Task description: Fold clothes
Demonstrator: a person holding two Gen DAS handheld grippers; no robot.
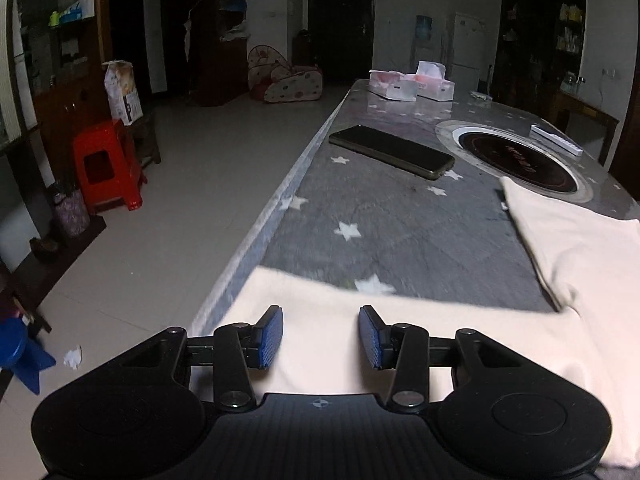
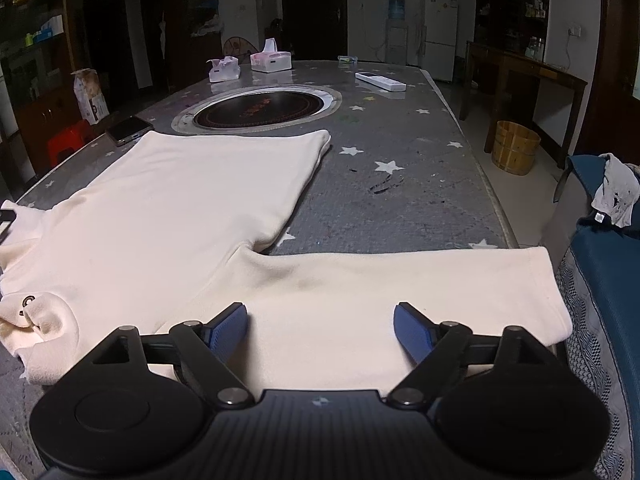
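A cream long-sleeved shirt [image 2: 168, 216] lies flat on the grey star-patterned table [image 2: 400, 184], its body reaching toward the table's middle and its collar [image 2: 32, 312] at the near left. Its right sleeve [image 2: 400, 288] stretches to the table's right edge. My right gripper [image 2: 320, 330] is open above that sleeve, holding nothing. In the left wrist view, my left gripper [image 1: 321, 338] is open above the left sleeve [image 1: 320, 320] near the table's left edge, with the shirt's body [image 1: 580, 264] to the right.
A phone [image 1: 392, 151] lies on the table beyond the left sleeve. A round inset hob [image 2: 260, 110] sits mid-table, tissue boxes [image 2: 270, 60] and a white remote [image 2: 380, 81] behind it. A blue chair [image 2: 608, 280] stands to the right; a red stool [image 1: 106, 164] on the floor to the left.
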